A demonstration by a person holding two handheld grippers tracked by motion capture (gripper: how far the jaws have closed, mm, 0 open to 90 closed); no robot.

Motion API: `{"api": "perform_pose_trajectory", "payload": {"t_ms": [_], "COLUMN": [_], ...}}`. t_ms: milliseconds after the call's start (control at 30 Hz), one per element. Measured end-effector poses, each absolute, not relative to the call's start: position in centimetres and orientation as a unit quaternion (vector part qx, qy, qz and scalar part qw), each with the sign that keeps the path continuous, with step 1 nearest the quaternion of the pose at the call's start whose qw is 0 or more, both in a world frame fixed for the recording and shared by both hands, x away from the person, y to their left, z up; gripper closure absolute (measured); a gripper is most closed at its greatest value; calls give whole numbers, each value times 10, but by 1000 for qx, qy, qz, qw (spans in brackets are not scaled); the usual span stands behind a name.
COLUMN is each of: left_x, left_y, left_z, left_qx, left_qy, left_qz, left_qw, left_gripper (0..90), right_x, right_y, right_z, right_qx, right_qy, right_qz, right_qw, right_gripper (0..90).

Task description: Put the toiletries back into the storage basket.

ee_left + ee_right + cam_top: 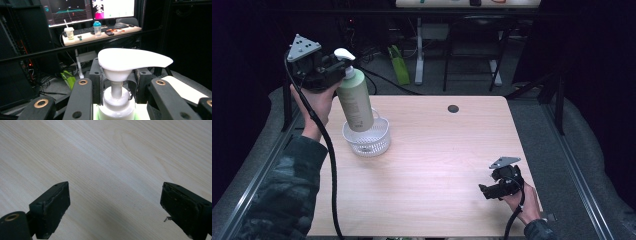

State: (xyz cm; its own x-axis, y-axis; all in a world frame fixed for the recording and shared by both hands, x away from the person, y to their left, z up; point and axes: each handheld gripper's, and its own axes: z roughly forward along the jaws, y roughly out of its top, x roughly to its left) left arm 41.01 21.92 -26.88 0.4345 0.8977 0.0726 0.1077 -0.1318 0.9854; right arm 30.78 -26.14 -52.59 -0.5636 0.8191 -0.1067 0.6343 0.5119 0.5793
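A pale green pump bottle [355, 97] with a white pump head [344, 54] hangs tilted, its base inside a white perforated basket [372, 142] at the table's left. My left gripper [332, 67] is shut on the bottle's neck just under the pump. In the left gripper view the pump head [132, 60] and white collar [116, 103] sit between the black fingers [96, 80]. My right gripper [487, 191] rests low near the table's front right, open, its fingers [53, 205] wide apart over bare wood.
The light wood table [437, 150] has a dark grommet hole [453, 108] near its far edge. Behind it stand a desk with monitors [87, 10], a keyboard, a cup [69, 32] and a shaker bottle [97, 28]. A green object [398, 64] lies on the floor.
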Motion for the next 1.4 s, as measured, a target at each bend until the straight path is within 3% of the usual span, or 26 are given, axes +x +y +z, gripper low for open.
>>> {"api": "perform_pose_trajectory", "payload": {"t_ms": [1400], "left_x": [440], "left_y": [224], "left_z": [-308], "left_qx": [660], "left_qy": [423], "left_qz": [347], "left_qw": [514], "left_gripper": [677], "right_x": [308], "right_y": [-262], "right_z": [-526], "right_qx": [429], "right_qy": [848], "right_qz": [248], "right_qw": [187], "right_gripper": [86]}}
